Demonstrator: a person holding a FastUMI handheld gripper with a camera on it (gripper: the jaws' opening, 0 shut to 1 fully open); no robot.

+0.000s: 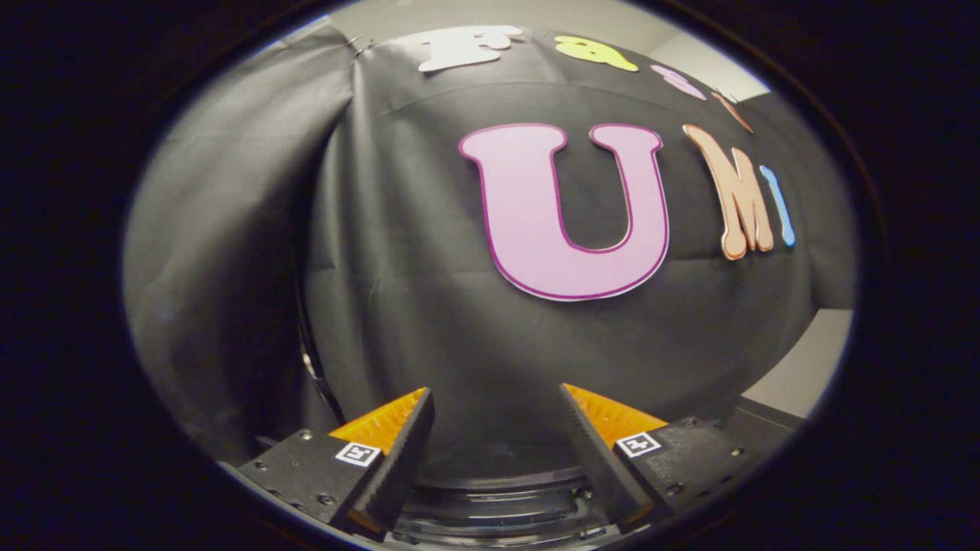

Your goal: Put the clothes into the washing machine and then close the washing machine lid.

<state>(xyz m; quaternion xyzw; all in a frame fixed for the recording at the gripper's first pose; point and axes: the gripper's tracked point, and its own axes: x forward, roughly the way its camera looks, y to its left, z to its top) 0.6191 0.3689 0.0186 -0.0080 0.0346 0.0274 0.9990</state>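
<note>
- Between and just below the fingers (398, 428): a dark round rim with clear curved plastic, seemingly the washing machine's lid (498, 497), seen only in part.
- Tongs (496, 398) held apart, nothing between them, pointing at the black cloth wall (429, 306).
- Beyond the fingers: draped black cloth, folded and creased to the left.
- Behind the left fold: a thin dark curved edge (314, 367), too little visible to identify.
- Clothes: cannot tell where.
</note>
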